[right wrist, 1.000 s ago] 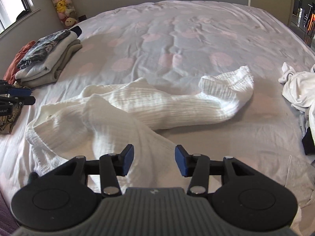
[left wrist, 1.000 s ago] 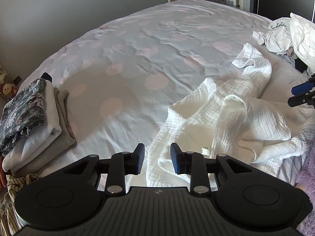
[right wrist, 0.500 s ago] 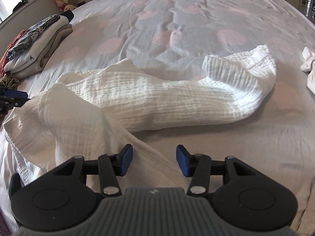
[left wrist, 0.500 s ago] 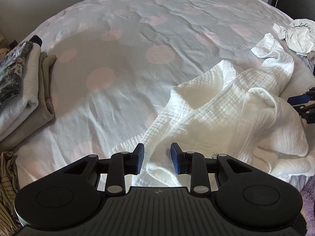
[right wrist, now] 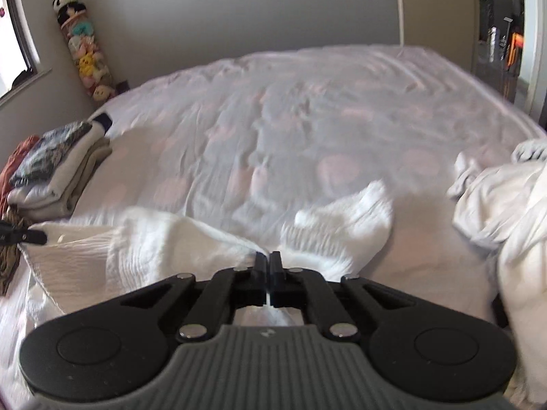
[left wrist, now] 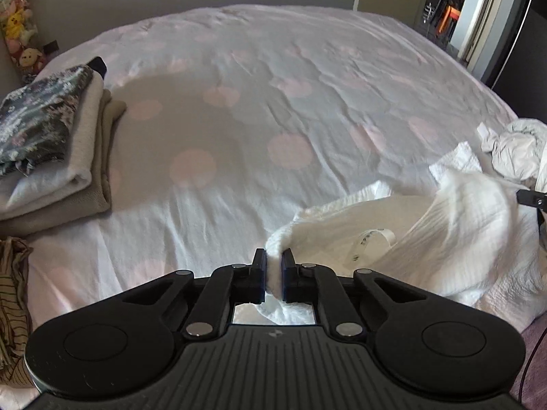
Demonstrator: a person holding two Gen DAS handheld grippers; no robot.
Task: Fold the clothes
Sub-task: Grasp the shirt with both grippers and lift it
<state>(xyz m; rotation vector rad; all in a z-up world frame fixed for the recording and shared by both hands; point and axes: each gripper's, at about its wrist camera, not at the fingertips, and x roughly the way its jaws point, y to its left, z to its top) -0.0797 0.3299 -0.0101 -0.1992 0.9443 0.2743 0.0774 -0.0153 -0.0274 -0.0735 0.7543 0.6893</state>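
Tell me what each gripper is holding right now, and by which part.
Both hold the white crinkled cotton garment: left gripper pinches an edge fold, right gripper another edge.

The bed (left wrist: 273,109) fills both views, covered with a creased pale sheet printed with large soft pink dots. At its left edge sits a stack of folded clothes (left wrist: 58,157): a dark flowered piece on top, a cream one under it, a beige one at the bottom. By the near left corner lies a striped garment (left wrist: 13,294), partly out of view. Along the near edge toward the right, a white crinkled garment (left wrist: 427,232) is spread in loose folds, one part reaching toward the middle of the bed. At the right edge lies a pile of crumpled pale clothes (right wrist: 502,212).
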